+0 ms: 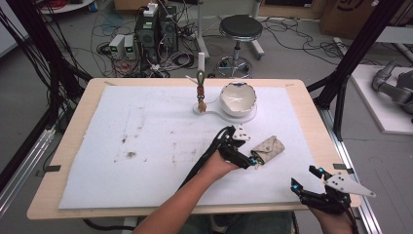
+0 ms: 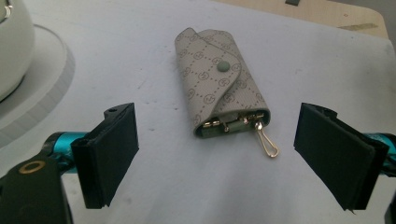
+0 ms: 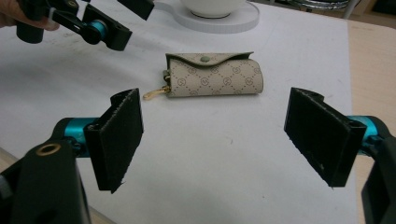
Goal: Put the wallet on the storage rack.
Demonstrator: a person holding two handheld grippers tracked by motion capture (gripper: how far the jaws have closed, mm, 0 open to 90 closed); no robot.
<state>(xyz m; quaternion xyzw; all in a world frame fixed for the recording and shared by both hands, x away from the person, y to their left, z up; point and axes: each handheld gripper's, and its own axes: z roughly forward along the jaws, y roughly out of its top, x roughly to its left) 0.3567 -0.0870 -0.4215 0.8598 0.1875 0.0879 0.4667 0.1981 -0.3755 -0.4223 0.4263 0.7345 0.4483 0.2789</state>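
Observation:
A beige monogram key pouch [image 1: 267, 147] lies snapped closed on the white mat [image 1: 146, 146], right of centre. A gold clip [image 2: 267, 142] sticks out of its open end. My left gripper [image 1: 249, 152] is just in front of that end, jaws open and apart from the pouch [image 2: 219, 84], nothing between the pads [image 2: 109, 154]. My right gripper [image 1: 304, 178] hovers near the table's front right corner, open and empty, facing the pouch [image 3: 215, 79] from a distance. The left gripper [image 3: 93, 23] also shows at the top left of the right gripper view.
A white bowl [image 1: 237, 97] sits on a flat white base [image 1: 219, 116] at the back of the mat, with a small post [image 1: 200, 90] carrying a hanging key strap beside it. The table's right edge [image 1: 336, 161] runs close to my right gripper.

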